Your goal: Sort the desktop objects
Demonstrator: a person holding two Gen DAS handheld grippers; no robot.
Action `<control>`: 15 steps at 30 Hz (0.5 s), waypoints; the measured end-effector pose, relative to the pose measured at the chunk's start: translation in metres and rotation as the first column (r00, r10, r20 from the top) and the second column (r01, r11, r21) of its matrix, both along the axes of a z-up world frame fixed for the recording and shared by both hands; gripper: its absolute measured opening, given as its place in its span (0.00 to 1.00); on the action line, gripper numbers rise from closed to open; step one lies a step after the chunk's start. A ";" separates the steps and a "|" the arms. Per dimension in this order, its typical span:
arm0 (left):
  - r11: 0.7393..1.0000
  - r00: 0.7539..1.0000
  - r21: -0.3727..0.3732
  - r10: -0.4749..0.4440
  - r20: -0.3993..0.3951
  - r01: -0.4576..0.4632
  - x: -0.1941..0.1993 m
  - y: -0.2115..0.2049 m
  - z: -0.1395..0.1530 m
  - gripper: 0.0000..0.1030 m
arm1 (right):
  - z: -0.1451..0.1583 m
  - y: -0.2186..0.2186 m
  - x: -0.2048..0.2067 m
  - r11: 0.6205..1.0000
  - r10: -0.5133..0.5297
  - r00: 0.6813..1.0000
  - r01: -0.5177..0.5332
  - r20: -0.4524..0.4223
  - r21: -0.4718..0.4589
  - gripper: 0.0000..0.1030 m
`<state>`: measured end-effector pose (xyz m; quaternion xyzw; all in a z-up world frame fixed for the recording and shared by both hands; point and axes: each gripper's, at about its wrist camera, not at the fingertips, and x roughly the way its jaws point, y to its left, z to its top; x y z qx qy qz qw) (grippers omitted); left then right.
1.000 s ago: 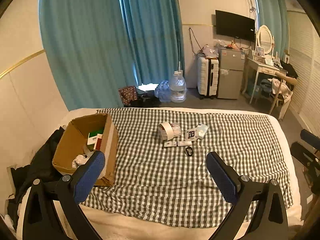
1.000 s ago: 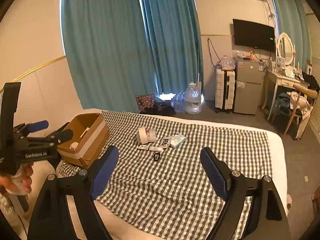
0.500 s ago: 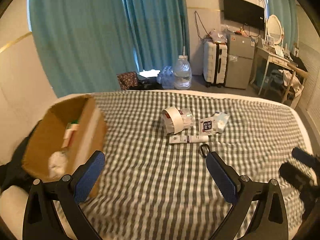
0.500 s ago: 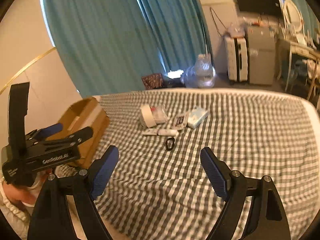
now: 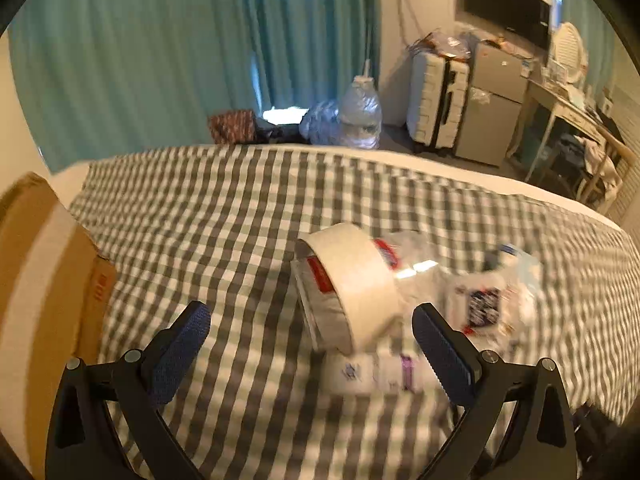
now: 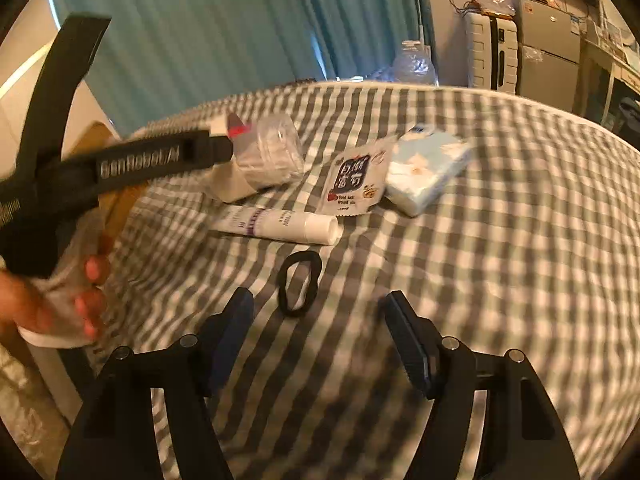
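Note:
A roll of white tape stands on edge on the checked cloth, just beyond my open left gripper. A white tube lies below it, and a printed sachet to its right. In the right wrist view, a black hair tie lies just ahead of my open right gripper. Beyond it lie the white tube, the sachet, a pale blue tissue pack and a clear plastic bag. The left gripper's body crosses the left of that view.
A cardboard box stands at the left edge of the bed. The checked cloth covers the bed. Beyond the bed are teal curtains, a water jug, a suitcase and a small fridge.
Both grippers have moved forward and down toward the cluster of objects. The tape roll is now close to the left gripper, the hair tie close to the right one.

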<state>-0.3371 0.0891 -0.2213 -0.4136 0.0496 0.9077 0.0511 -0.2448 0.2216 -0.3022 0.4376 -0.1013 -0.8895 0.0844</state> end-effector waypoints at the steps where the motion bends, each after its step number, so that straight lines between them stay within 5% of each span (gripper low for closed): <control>1: 0.999 1.000 0.036 0.004 0.004 -0.004 -0.005 -0.004 -0.002 1.00 | -0.007 -0.003 -0.006 1.000 -0.003 1.000 0.003 0.002 0.001 0.66; 4: 0.993 1.000 0.116 0.020 0.009 -0.021 -0.011 -0.015 -0.001 1.00 | -0.010 -0.012 -0.012 0.998 -0.019 0.999 0.022 -0.045 0.057 0.64; 6: 0.990 1.000 0.139 0.022 0.000 -0.022 -0.011 -0.020 0.002 0.96 | -0.012 -0.018 -0.011 0.988 -0.039 0.997 0.049 -0.071 0.148 0.34; 8: 0.987 1.000 0.161 0.005 0.020 -0.008 -0.012 -0.024 0.004 0.81 | -0.014 -0.016 -0.003 0.981 -0.041 0.994 0.059 -0.099 0.187 0.14; 9: 0.983 0.999 0.181 -0.016 0.042 0.008 -0.011 -0.025 0.004 0.66 | -0.012 -0.010 0.002 0.985 -0.040 0.993 0.057 -0.107 0.164 0.08; 11: 0.980 0.995 0.194 -0.060 0.073 0.045 -0.010 -0.024 0.005 0.38 | -0.007 -0.003 0.009 0.984 -0.054 0.992 0.072 -0.112 0.160 0.06; 15: 0.981 0.976 0.172 -0.116 0.184 0.084 -0.003 -0.018 -0.001 0.29 | 0.005 0.006 0.024 0.982 -0.066 0.993 0.082 -0.097 0.171 0.05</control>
